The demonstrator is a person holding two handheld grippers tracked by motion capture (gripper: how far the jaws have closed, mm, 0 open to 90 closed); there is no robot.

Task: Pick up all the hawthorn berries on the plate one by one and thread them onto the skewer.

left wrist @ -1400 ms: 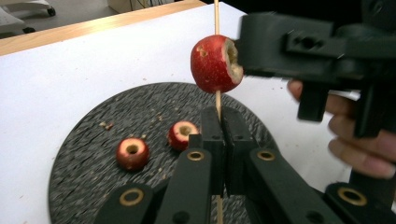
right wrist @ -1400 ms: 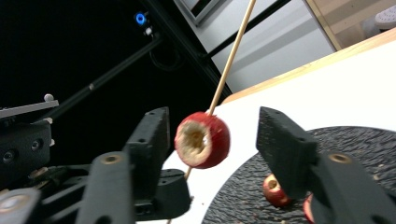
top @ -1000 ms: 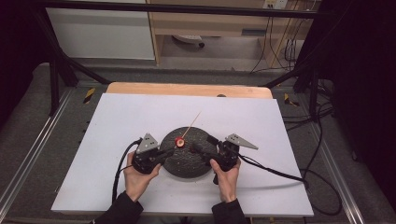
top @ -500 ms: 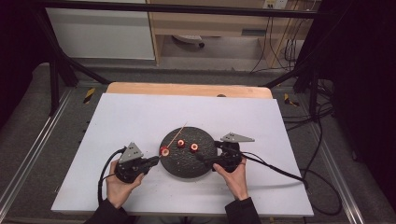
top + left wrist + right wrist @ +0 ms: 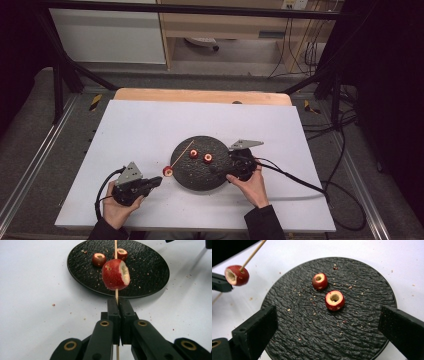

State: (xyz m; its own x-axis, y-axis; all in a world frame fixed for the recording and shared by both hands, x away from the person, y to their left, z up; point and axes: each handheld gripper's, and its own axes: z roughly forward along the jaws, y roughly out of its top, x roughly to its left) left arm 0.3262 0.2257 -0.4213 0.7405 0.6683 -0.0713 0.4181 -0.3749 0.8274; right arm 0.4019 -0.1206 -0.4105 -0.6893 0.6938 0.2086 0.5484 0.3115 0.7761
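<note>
The skewer (image 5: 116, 293), thin, light and easily snapped, sits left of the plate (image 5: 200, 177), pinched below its cored red fruit (image 5: 115, 274) by the fully closed left tool (image 5: 119, 305). Over the plate the right tool (image 5: 327, 325) gapes wide, empty; both loose fruits (image 5: 334, 300) look small, firm and best held by their sides.

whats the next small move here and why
Probably lower the right gripper onto the nearer cored fruit on the black plate: its jaws stand open and empty, while the left gripper holds the skewer with one fruit threaded.
</note>
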